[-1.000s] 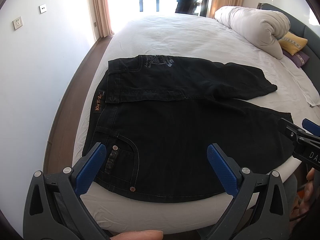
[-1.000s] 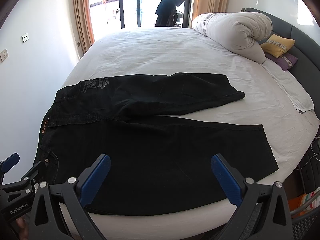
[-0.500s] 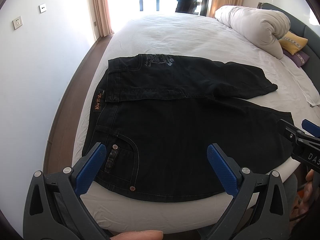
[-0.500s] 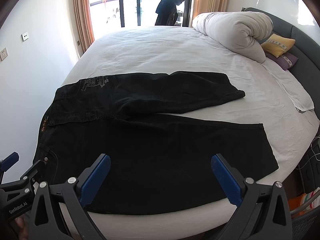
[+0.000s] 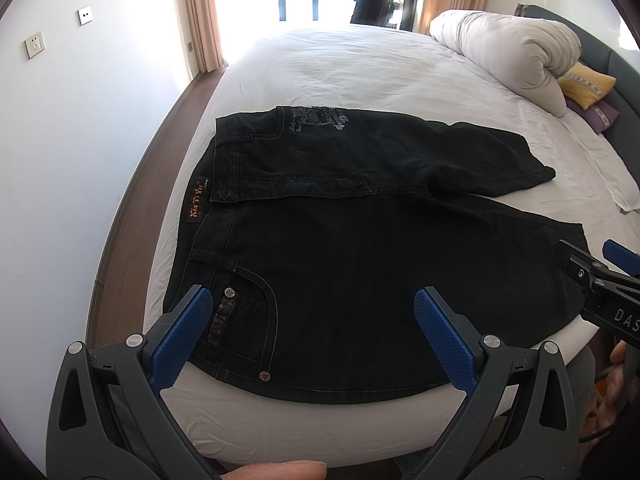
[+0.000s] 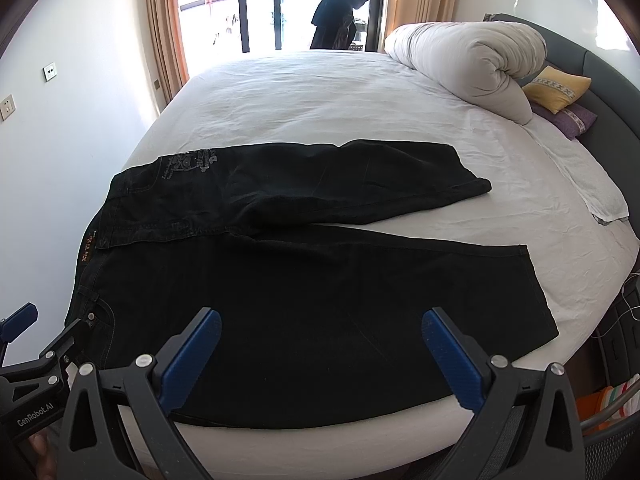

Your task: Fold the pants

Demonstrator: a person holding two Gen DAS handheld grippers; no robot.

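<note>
Black jeans (image 5: 360, 240) lie flat on the white bed (image 5: 360, 68), waistband to the left, the two legs spread apart to the right; they also show in the right wrist view (image 6: 304, 280). My left gripper (image 5: 310, 298) is open and empty, hovering over the near edge by the front pocket (image 5: 244, 320). My right gripper (image 6: 320, 320) is open and empty above the near leg. Each gripper shows at the edge of the other's view: the right one (image 5: 600, 276), the left one (image 6: 36, 344).
A rolled white duvet (image 6: 468, 60) and yellow and purple pillows (image 6: 560, 96) lie at the bed's far right by the grey headboard (image 6: 608, 80). A white wall (image 5: 60, 140) and dark floor run along the left. A window with curtains stands behind.
Both grippers have shifted very slightly; the jeans lie as before. Both stay open.
</note>
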